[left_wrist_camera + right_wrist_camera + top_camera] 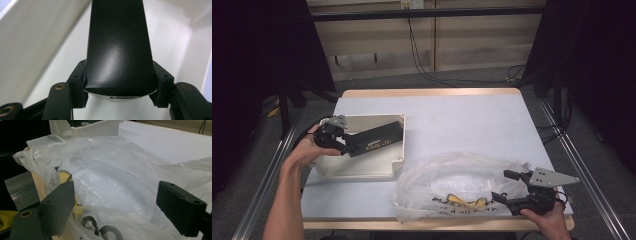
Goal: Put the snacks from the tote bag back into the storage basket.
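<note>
A pale blue-grey table (462, 120) with a wooden edge stands on grey carpet, with a light panelled wall and trailing cables behind it and dark curtains at both sides. At the table's left sits a shallow cream plastic box (362, 170), open at the top. A long black carton (374, 139) lies slanted inside it, one end clenched between the pads of the left claw (346, 142), which grasps it by its two long sides; the carton's far end points toward the box's far right corner. At the table's near edge lies a crumpled clear plastic bag (452, 182) with black and yellow printing. The right claw (507, 187) stands released, jaws wide apart at the bag's right side, the film bulging between them.
</note>
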`<state>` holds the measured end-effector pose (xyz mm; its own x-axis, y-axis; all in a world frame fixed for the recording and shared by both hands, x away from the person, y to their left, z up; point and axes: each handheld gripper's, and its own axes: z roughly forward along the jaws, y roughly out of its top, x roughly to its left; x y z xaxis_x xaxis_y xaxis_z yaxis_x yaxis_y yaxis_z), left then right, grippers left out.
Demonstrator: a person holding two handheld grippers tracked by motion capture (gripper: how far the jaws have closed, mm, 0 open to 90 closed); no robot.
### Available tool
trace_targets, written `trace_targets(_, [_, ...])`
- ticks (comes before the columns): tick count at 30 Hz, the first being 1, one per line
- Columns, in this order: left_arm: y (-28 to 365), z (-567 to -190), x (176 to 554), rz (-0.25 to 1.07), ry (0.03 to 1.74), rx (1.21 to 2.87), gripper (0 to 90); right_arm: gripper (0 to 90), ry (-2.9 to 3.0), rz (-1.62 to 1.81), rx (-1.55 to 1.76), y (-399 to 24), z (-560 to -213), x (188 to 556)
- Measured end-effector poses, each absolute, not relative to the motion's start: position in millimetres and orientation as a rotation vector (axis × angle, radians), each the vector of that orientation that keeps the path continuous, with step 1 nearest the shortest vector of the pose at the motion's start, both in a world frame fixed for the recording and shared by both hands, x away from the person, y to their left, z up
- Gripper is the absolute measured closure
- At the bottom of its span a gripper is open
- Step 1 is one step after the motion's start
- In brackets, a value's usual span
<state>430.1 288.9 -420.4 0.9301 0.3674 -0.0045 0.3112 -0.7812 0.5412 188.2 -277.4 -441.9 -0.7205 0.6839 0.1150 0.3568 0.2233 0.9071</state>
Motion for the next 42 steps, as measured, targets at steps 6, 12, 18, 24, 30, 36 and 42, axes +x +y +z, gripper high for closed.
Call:
trace_targets(6, [287.2,-423.8,434.2,0.125,0.502,2.538,42.8,15.0,2.196,1.493,0.977,-278.1,-442.6,188.6])
trace_targets(12, [286.1,-425.9,438.4,0.102,0.497,2.572,42.8,15.0,2.194,1.492,0.974,-277.8,-442.2,188.1])
trace_targets(18, [283.9,-428.7,440.2,0.066,0.505,2.595,42.4,15.0,2.194,1.495,0.972,-278.3,-442.2,188.2])
trace_targets(24, [279.2,-432.2,441.3,0.028,0.524,2.646,42.1,15.0,2.198,1.492,0.970,-278.0,-442.7,188.2])
trace_targets(30, [277.8,-433.1,442.0,0.025,0.554,2.650,38.9,15.1,2.198,1.488,0.973,-279.0,-442.3,187.9])
trace_targets(36, [282.1,-429.5,440.4,0.075,0.624,2.603,25.7,15.0,2.195,1.490,0.971,-279.2,-442.1,187.7])
trace_targets(42, [285.8,-418.3,431.3,0.160,0.699,2.535,22.6,15.0,2.197,1.490,0.974,-278.6,-442.0,187.5])
